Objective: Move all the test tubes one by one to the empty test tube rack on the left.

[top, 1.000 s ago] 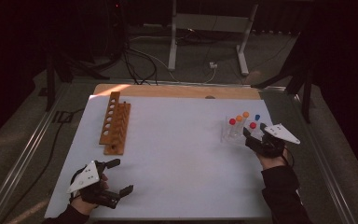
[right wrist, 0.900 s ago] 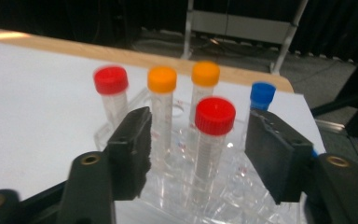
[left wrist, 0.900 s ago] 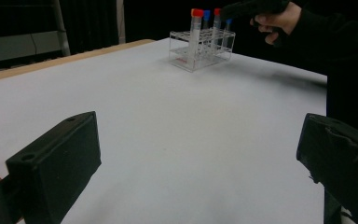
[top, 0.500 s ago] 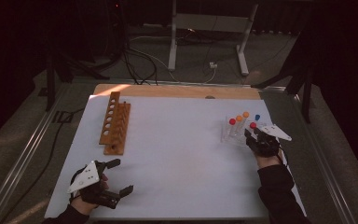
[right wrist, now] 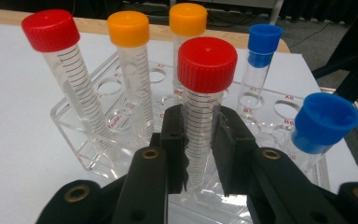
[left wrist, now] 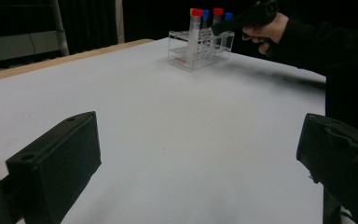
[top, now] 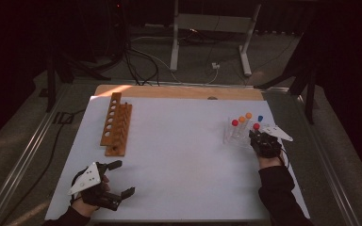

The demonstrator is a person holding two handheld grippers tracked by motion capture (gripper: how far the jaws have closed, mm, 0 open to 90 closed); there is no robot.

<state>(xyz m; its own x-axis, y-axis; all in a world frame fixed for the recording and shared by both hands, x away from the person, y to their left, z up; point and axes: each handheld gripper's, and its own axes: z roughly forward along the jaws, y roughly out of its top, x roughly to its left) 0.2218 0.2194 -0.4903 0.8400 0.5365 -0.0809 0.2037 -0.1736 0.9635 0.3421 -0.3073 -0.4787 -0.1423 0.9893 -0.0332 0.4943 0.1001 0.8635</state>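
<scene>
A clear tube rack [top: 230,136] stands at the right of the white table and holds several capped tubes: red, orange and blue. My right gripper [top: 256,136] is at its near right side. In the right gripper view its jaws have just been closing, and the right gripper [right wrist: 200,119] is now shut on the red-capped tube [right wrist: 207,64], which stands upright in the clear rack [right wrist: 88,140]. My left gripper [top: 126,177] rests open at the near left of the table, with nothing between the jaws of the left gripper [left wrist: 196,154].
A wooden tube rack [top: 115,123] with empty holes lies at the far left of the table. Another red-capped tube [right wrist: 51,32], two orange-capped tubes [right wrist: 128,29] and two blue-capped tubes [right wrist: 325,122] crowd around the gripped one. The table's right edge [top: 297,188] is close to my right forearm.
My right gripper has sunk a little towards the clear rack and its jaws have come together around the red-capped tube. The left gripper has stayed where it was.
</scene>
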